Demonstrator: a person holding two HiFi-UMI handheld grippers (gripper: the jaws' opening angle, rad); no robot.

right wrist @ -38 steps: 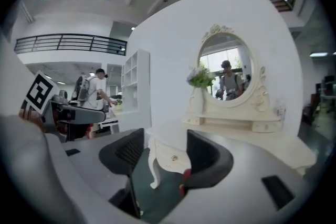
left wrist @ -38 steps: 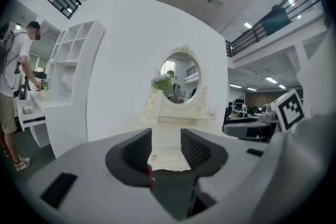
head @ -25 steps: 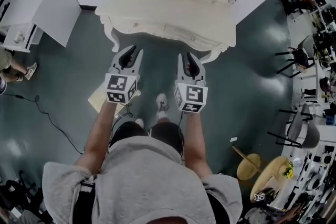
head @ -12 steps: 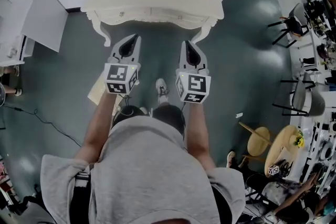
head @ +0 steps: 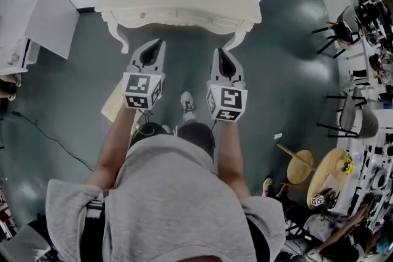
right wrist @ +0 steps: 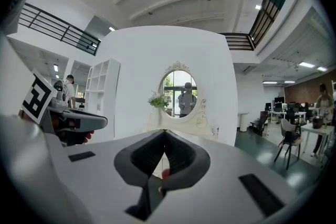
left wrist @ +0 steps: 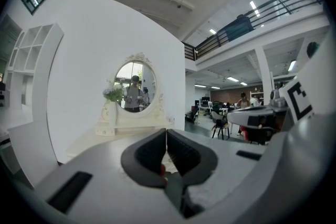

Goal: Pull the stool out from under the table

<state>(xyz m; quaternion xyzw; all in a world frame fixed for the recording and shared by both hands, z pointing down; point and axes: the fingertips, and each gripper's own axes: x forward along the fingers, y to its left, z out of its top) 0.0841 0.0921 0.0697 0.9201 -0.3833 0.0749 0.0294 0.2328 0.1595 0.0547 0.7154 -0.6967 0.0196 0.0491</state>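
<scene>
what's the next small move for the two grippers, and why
Probably open both and lower them toward the gap under the dressing table. The left gripper and right gripper are shut on nothing, held about level and short of its front edge, and no stool shows in any view.

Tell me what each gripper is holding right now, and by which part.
Nothing is held. The left gripper and the right gripper are both shut and empty, in the air short of the cream carved dressing table.

Open floor [head: 184, 61] before the dressing table [head: 178, 6]
</scene>
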